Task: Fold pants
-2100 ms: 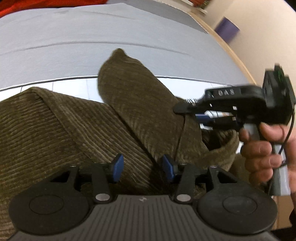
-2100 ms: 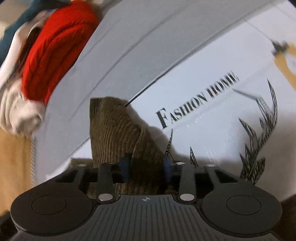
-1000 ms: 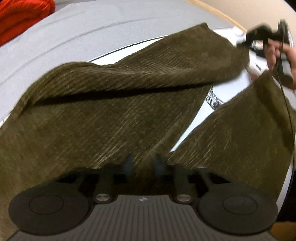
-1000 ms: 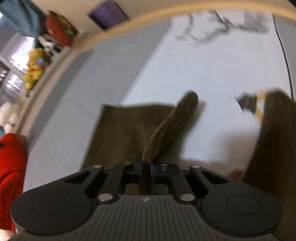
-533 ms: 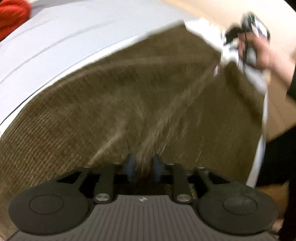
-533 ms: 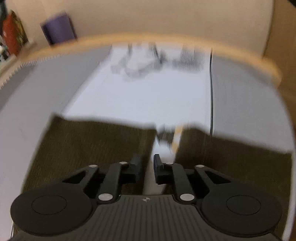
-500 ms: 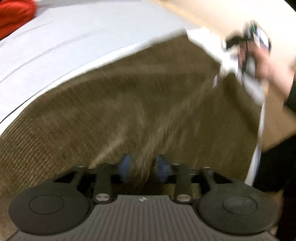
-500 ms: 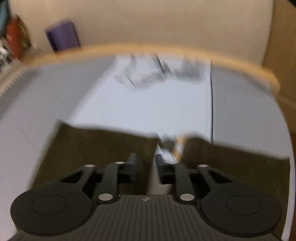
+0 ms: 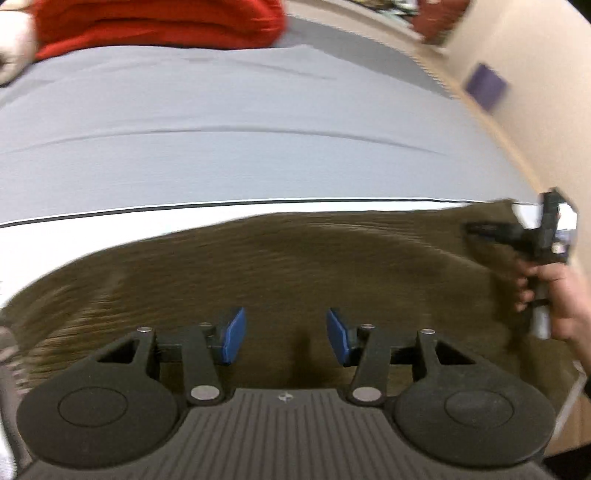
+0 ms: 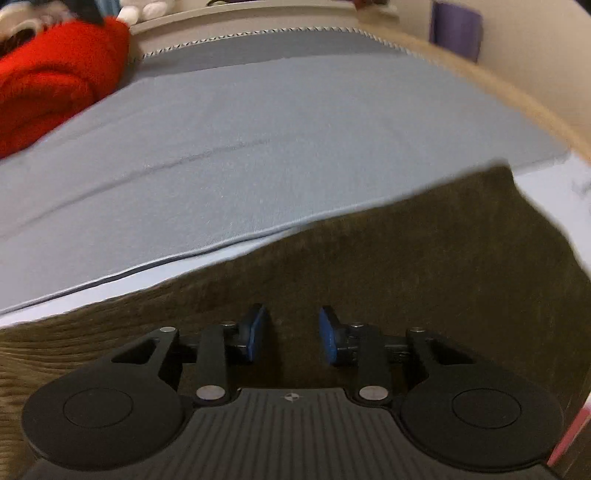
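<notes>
Olive corduroy pants [image 9: 295,266] lie spread flat on the white printed sheet [image 9: 110,225], one long edge running along the sheet's border near the grey mattress cover [image 9: 258,147]. In the right wrist view the pants [image 10: 424,266] fill the lower half, their far corner reaching toward the wooden bed edge [image 10: 535,107]. Fabric looks blurred in both views.

Left gripper [image 9: 283,334]: blue pads [image 9: 232,334] apart, jaws opening, nothing between them, the cloth below the gap and not pinched. Right gripper [image 10: 291,332]: blue pads [image 10: 255,330] apart with a clear gap, nothing clamped, pants under it. In the left wrist view the right gripper [image 9: 491,230] shows at the far right end of the pants, held by a hand [image 9: 554,295]; too blurred there to tell contact with the cloth.

Beyond the pants: red knit garment [image 10: 51,77] piled at the far left of the bed, white soft things [image 10: 136,11] behind it, too blurred to name. Purple object [image 10: 456,27] against the beige wall [image 9: 546,74] past the bed edge. No container is distinguishable.
</notes>
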A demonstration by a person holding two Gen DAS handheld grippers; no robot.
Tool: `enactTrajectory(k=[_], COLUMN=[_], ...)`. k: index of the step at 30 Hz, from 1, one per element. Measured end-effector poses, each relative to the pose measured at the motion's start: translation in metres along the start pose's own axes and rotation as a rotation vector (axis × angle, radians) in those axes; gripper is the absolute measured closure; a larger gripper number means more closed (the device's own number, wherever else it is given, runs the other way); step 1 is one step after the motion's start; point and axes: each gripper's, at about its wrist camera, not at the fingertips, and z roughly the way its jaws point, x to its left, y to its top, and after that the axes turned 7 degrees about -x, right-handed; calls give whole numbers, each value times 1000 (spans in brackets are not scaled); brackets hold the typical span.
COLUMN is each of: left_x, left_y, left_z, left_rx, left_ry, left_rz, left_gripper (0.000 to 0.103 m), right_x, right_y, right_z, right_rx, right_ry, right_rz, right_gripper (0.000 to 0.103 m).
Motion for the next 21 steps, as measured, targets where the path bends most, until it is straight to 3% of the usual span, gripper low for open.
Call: enactTrajectory(k=[7, 12, 17, 18, 21], left_x=[59, 97, 125, 130, 150], left_y=[9, 4, -12, -13, -26], left_z=[-16, -27, -36, -36, -32], left_rx=[-29, 8, 52, 63, 98], left_ry=[246, 272, 266, 273, 321], left_rz=[-111, -158, -161, -144, -30], left_gripper=[44, 44, 44, 46, 80], right_x=[1, 2, 12, 14, 23], right_y=[24, 27, 44, 50, 57], right_z=[31, 40, 34, 21, -42], right_rx=[-58, -102, -24, -40, -165], right_ry=[-69, -74, -118, -116, -13], right_rz=[59, -1, 13, 27, 102], right_gripper=[78, 79, 79, 79, 73])
